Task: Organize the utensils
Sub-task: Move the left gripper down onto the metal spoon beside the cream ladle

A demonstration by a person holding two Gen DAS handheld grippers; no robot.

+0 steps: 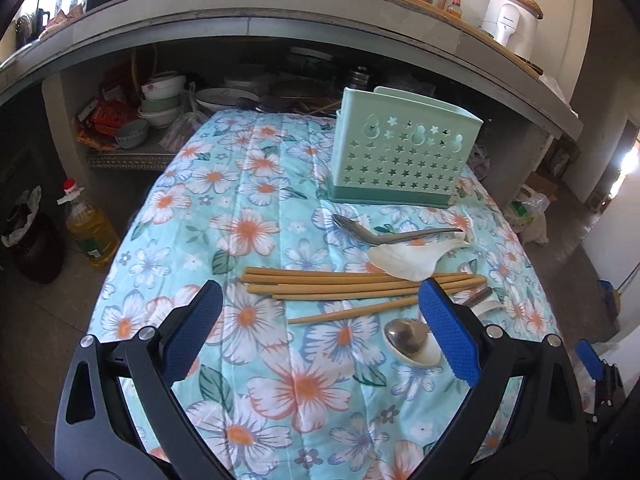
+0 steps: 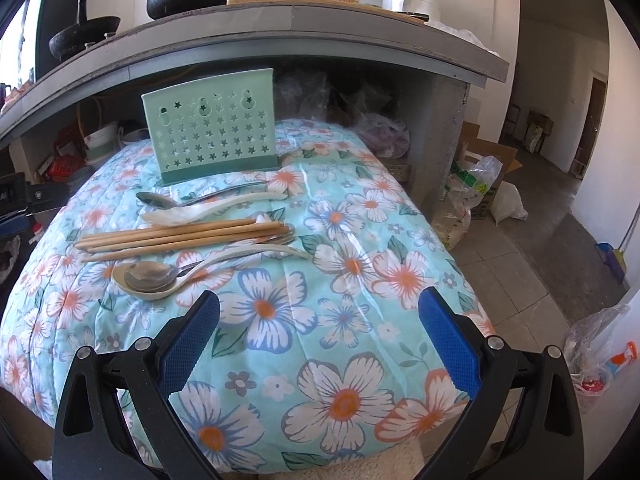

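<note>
Kitchen, floral-cloth table (image 1: 256, 208) under a grey counter. Left wrist view: left gripper (image 1: 320, 300) jaws wide apart, empty, over 5 wooden chopsticks (image 1: 340, 286); 2 metal spoons, 2 white ceramic spoons nearby; green utensil holder (image 1: 394, 152) beyond.

Right wrist view: right gripper (image 2: 319, 312) spread apart, empty; utensils ahead-left, nested spoon pair (image 2: 150, 276) nearest, holder (image 2: 212, 128) behind.

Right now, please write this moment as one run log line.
left claw: open, empty | right claw: open, empty | chopsticks, spoons: on cloth | green holder: upright, nothing seen inside
</note>
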